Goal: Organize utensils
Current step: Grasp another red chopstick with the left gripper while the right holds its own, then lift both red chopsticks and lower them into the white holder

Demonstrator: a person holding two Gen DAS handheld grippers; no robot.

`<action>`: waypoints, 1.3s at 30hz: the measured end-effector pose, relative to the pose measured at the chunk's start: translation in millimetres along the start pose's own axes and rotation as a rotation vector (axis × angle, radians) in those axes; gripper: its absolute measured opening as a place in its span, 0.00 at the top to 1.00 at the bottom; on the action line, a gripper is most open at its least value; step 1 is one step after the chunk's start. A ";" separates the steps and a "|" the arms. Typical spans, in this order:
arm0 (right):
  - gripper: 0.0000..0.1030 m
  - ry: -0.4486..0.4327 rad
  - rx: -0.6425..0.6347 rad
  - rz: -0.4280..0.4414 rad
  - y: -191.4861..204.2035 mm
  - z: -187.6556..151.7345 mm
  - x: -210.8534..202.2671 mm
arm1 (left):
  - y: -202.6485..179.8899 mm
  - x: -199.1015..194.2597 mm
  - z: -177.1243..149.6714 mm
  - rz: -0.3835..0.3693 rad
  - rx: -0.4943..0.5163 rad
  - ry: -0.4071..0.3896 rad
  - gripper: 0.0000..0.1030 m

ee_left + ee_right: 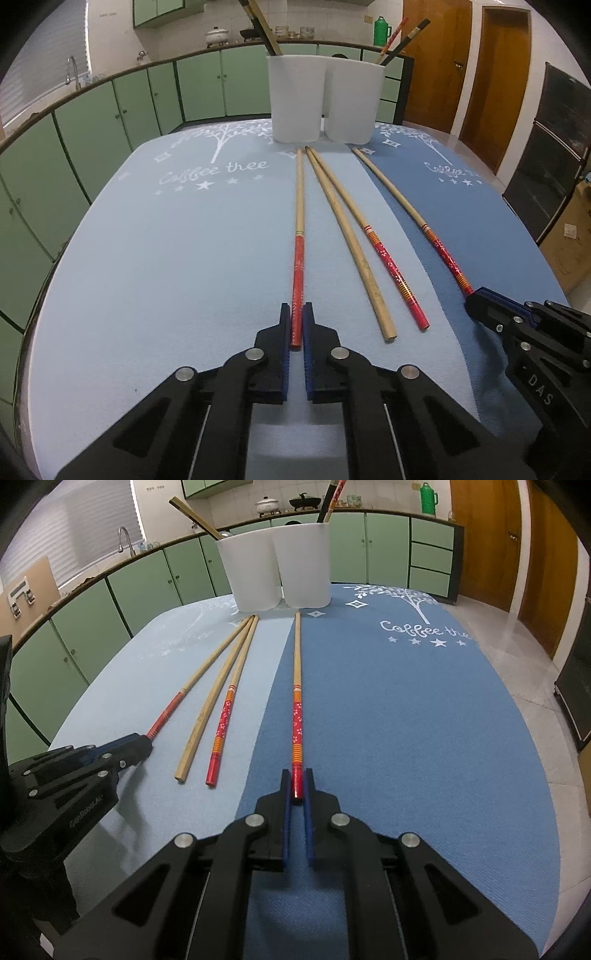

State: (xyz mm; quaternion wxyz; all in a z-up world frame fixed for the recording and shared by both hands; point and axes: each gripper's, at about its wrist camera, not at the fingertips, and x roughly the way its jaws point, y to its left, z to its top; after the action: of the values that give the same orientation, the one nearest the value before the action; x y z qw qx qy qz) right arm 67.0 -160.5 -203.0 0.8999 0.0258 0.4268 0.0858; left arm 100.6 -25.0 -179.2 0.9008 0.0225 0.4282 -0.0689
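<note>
Both tongs, left (297, 325) and right (297, 788), clamped on red-handled chopsticks (298, 266) (296, 723); lift level, then tip toward white cups (295, 98) ahead.

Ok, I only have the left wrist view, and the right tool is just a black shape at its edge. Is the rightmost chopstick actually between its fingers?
Observer: Yes. The right tool has the red end of that chopstick between its two fingers.
Operator: Deep in, or just at the tips?
Observer: Just at the tips. Most of the blue pads behind the end are bare.
Operator: Is it clamped?
Observer: I cannot tell. The fingers flank it closely, but it lies flat on the dark-blue mat.
</note>
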 end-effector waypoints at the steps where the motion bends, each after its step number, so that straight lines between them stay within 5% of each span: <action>1: 0.95 0.000 0.001 0.001 -0.5 0.3 -0.9 | 1.0 -0.5 0.1 -0.006 -0.005 0.000 0.94; 22: 0.95 -0.229 -0.033 0.040 -3.7 71.9 -102.9 | 21.6 -120.0 74.7 -0.048 0.021 -0.267 0.95; 39: 0.95 -0.318 -0.083 0.136 -7.2 193.5 -148.9 | 15.8 -138.2 155.2 -0.144 0.077 -0.366 0.95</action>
State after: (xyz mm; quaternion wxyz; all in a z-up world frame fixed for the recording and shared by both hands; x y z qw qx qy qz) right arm 125.0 -188.7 32.6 0.9485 0.0308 0.2724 0.1587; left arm 135.9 -10.3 25.7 0.9548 0.0135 0.2548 -0.1524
